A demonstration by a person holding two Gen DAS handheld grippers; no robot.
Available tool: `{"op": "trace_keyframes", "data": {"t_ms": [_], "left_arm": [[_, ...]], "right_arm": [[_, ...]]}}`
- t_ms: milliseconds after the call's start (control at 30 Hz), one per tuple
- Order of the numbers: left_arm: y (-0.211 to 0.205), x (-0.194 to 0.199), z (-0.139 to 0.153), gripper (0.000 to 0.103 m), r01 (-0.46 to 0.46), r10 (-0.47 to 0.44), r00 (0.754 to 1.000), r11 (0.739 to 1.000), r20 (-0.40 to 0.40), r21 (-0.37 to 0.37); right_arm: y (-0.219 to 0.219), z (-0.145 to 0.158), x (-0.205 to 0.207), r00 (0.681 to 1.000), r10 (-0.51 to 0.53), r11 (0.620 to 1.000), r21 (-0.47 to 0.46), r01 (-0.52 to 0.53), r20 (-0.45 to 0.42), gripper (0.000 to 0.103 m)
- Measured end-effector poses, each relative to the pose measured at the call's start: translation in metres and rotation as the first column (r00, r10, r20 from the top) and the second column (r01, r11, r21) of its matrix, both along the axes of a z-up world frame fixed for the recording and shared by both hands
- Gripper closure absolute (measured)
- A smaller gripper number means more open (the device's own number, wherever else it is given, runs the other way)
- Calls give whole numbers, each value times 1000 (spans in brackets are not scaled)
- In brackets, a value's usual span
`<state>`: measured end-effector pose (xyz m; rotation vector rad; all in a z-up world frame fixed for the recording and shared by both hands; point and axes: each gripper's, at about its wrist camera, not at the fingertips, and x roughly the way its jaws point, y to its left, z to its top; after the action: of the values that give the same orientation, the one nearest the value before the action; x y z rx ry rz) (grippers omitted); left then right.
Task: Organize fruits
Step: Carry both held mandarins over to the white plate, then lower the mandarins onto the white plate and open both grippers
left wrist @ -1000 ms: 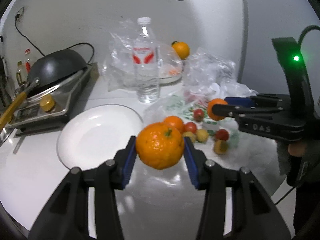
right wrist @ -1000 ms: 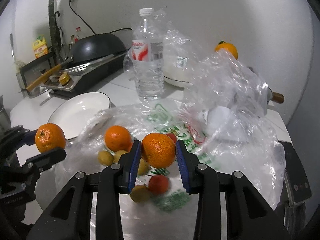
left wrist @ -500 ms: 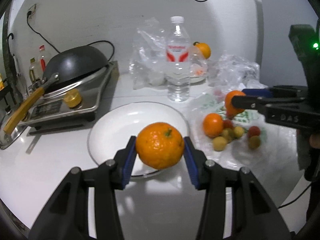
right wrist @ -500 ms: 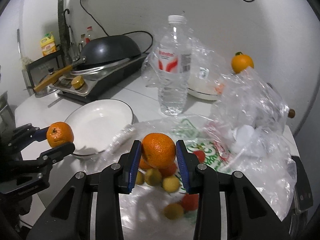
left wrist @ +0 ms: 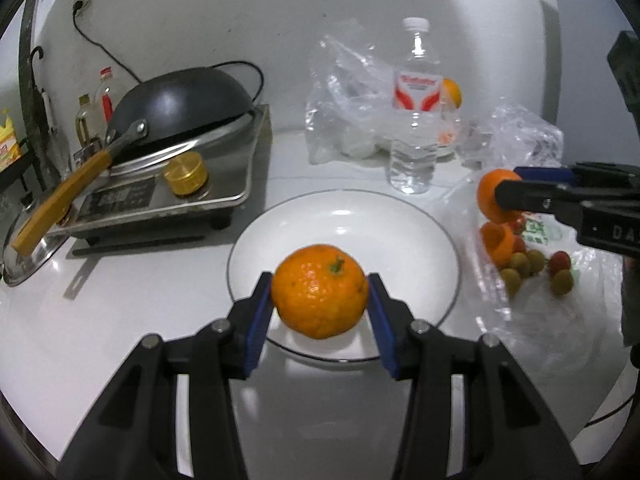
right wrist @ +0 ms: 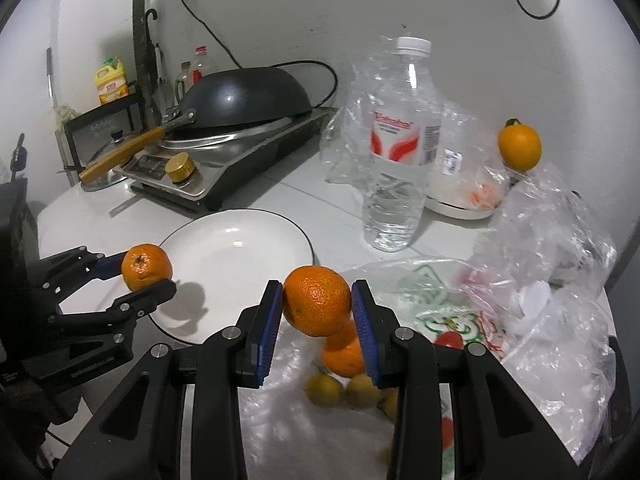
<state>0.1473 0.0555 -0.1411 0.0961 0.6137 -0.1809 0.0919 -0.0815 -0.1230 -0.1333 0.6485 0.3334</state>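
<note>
While the left gripper [left wrist: 320, 300] pinches a round orange mandarin with a green stem [left wrist: 320, 291] between its blue pads, the fruit hangs above the near rim of the white round plate with a dark edge line [left wrist: 400, 220]. Off to the right, the right gripper [right wrist: 317, 314] clamps a second orange mandarin [right wrist: 317, 306] over the crumpled clear plastic bag [right wrist: 560, 340], where one more orange [right wrist: 344, 354] and several small yellow and red fruits [right wrist: 324, 390] lie. Behind the plate stands a clear plastic water bottle with a red-and-white label [left wrist: 414, 120], and a black wok with a wooden handle [left wrist: 176, 108] rests on the steel cooker [left wrist: 224, 184].
</note>
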Motion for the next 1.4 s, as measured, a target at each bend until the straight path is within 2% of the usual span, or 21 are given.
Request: {"op": "trace_keyframes", "data": {"t_ms": [467,733,800,1133,1400], "left_arm": [[11,17,-12,56,3,-5,998,1000,-60,-25],[16,18,-13,55,13,-18,997,998,-76,-65],[19,16,-12,51,12,-17,998,996,-67,-84],[49,6,-5,51,-23,22,1000,972,-5,-234],[52,7,-7,51,0,-3,1000,964,-10,-268]], "right_arm": [[39,-3,18,998,65,998,-22,-65,-16,65],[59,-6,27,995,90,995,-27,-91,-31,65],[67,-7,30,994,99,994,-32,-100,-34,65],[105,-13,50,991,125,990,-53,-128,-56,65],[120,-19,76,989,100,995,3,-100,-110,65]]}}
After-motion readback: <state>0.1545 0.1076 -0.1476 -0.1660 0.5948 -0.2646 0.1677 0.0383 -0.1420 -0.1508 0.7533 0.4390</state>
